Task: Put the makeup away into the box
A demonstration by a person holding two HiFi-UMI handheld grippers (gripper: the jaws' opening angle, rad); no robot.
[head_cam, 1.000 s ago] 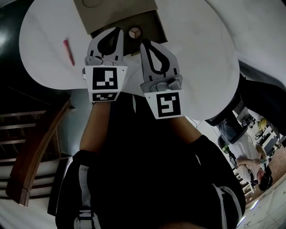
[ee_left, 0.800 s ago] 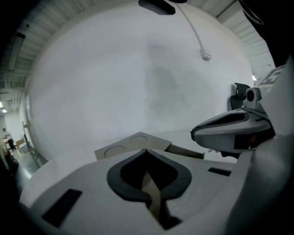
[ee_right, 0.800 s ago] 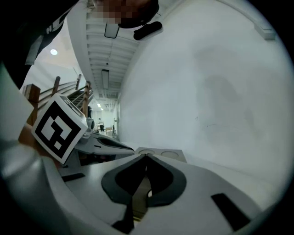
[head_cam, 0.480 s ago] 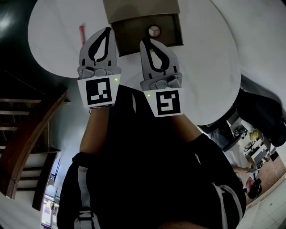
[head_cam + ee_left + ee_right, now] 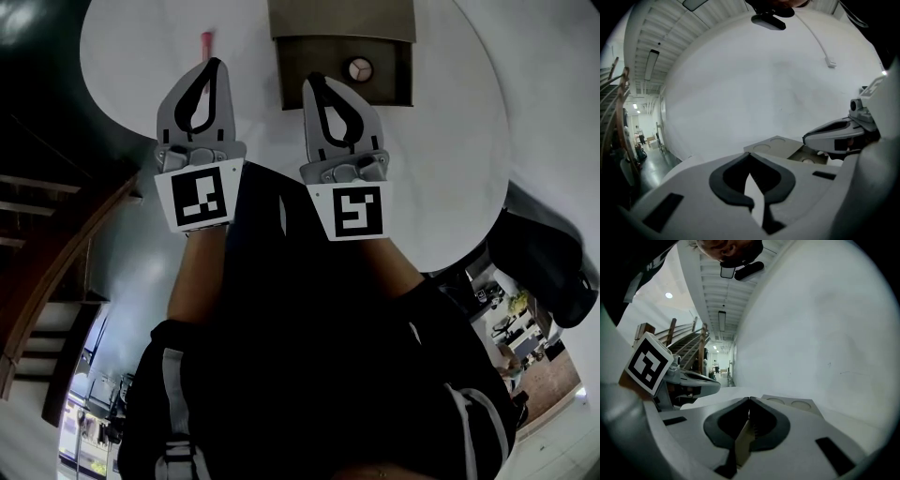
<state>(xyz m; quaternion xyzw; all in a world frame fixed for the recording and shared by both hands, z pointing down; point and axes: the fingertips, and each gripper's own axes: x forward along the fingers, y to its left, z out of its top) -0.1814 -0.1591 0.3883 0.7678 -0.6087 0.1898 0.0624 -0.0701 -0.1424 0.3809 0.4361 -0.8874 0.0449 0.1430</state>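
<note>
A brown cardboard box (image 5: 389,86) stands open at the far side of the round white table (image 5: 441,141), its lid (image 5: 342,17) folded back. A small round compact (image 5: 359,68) lies inside it. A pink makeup stick (image 5: 205,39) lies on the table left of the box. My left gripper (image 5: 210,66) is shut and empty, its tips just short of the pink stick. My right gripper (image 5: 314,81) is also shut and empty, its tips over the box's front edge. The box (image 5: 780,146) and the right gripper (image 5: 839,136) show in the left gripper view.
The table's near edge runs just under both grippers. A wooden stair rail (image 5: 56,281) and dark floor lie off to the left. A dark bag or chair (image 5: 544,262) sits at the table's right. A white wall (image 5: 764,84) rises behind the table.
The left gripper has swung left, away from the box's front edge, and now points at the pink stick. The right gripper has stayed by the box. Both stay shut.
</note>
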